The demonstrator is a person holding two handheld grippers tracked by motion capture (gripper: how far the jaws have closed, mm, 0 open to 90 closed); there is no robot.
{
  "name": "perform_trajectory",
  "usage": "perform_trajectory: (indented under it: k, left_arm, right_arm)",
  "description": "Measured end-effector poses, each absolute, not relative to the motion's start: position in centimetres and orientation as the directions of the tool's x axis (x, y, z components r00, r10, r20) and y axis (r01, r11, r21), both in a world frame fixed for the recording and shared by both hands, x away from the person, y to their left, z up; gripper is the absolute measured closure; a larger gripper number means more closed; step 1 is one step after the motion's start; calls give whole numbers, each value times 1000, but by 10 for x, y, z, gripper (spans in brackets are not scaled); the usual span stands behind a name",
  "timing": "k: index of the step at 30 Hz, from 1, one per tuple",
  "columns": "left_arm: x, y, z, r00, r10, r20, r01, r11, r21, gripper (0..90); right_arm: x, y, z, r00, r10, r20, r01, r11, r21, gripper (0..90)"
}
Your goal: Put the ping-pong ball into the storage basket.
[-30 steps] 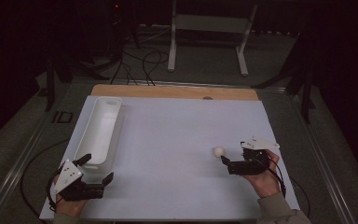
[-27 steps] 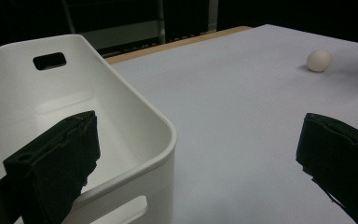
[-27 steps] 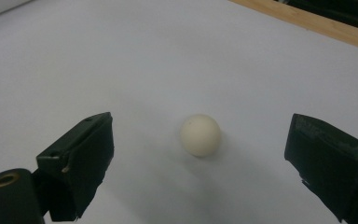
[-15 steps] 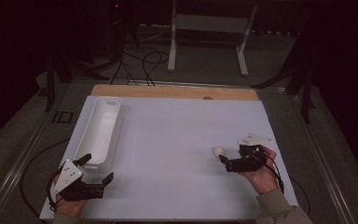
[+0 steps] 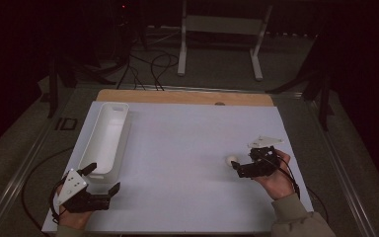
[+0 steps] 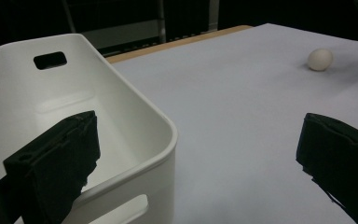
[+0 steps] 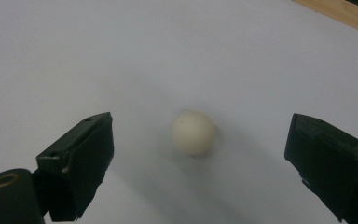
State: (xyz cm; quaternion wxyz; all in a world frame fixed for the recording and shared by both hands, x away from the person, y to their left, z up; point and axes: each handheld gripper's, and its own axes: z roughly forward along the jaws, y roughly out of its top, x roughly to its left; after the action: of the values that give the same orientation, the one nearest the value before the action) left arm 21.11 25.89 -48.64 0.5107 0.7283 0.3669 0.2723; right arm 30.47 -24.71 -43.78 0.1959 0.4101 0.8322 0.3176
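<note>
Right tool [image 5: 235, 167] advanced; ball [image 7: 193, 132] between jaws.

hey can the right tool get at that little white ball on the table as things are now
Probably yes. The right tool is open, its jaws spread wide on either side of the white ball, which lies on the bare white table just ahead of it. Nothing stands between them; it has not closed on the ball yet.
</note>
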Motion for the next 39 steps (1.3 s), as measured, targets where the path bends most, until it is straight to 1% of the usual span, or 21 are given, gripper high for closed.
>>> perform_trajectory:
  k: [6, 15, 39]
  left_arm:
    - [211, 259, -487, 583, 812, 18, 260, -207, 943, 1]
    - [211, 259, -487, 582, 813, 16, 259, -204, 944, 1]
    - [212, 260, -488, 587, 809, 16, 262, -209, 942, 1]
  right_arm:
    - [310, -243, -437, -597, 799, -77, 564, 486, 668, 80]
    - [317, -239, -437, -610, 789, -67, 573, 498, 651, 93]
    - [337, -226, -439, -635, 769, -71, 603, 551, 577, 94]
